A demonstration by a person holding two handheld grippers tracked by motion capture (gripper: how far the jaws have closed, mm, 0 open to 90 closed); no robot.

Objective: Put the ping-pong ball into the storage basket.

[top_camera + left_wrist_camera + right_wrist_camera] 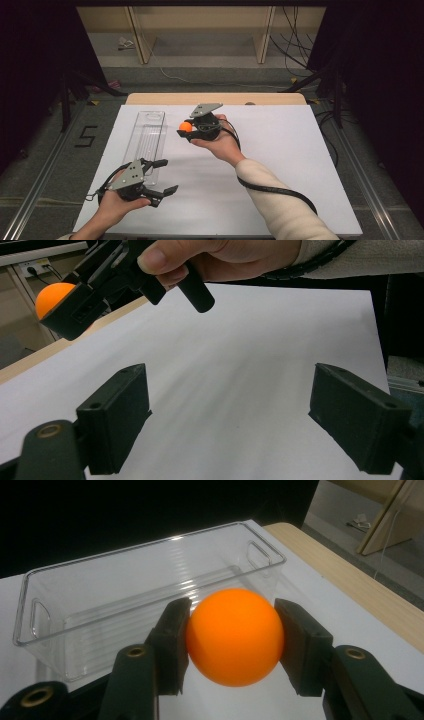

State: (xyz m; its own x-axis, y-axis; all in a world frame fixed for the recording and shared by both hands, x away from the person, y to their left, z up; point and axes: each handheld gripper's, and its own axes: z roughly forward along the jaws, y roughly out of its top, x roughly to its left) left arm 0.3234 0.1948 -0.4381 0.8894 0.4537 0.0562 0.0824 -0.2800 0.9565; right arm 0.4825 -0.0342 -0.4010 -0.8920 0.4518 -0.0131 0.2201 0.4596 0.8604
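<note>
Left gripper: nearest the near-left corner of the table, jaws spread wide with nothing between them; in its own view they frame only bare white table top. It is released and idle, just off the near end of the clear bin.

Clear bin: a long, see-through plastic tray lying lengthwise toward the left edge of the table, running from near the left gripper away toward the far edge. In the right gripper view its inside looks empty, with a handle cut-out at each short end.

Right gripper: farther out, around the middle of the table, just beside the far half of the bin, held above the surface with its jaws pointing toward the bin. It is clenched on the orange ball, one pad pressed to each side.

Orange ball: held off the table between the right gripper's pads, close to the bin's long wall but not yet over its opening, as far as the high view lets me judge.

Step in hand: carrying the ball toward the bin; the pick-up looks done, the drop not yet.

Next move calls for: bringing the ball across the bin's rim so it hangs over the open inside, lowering it a little, then loosening the jaws.

Risk: a light round ball may bounce or roll along the bin if let go from high up.
</note>
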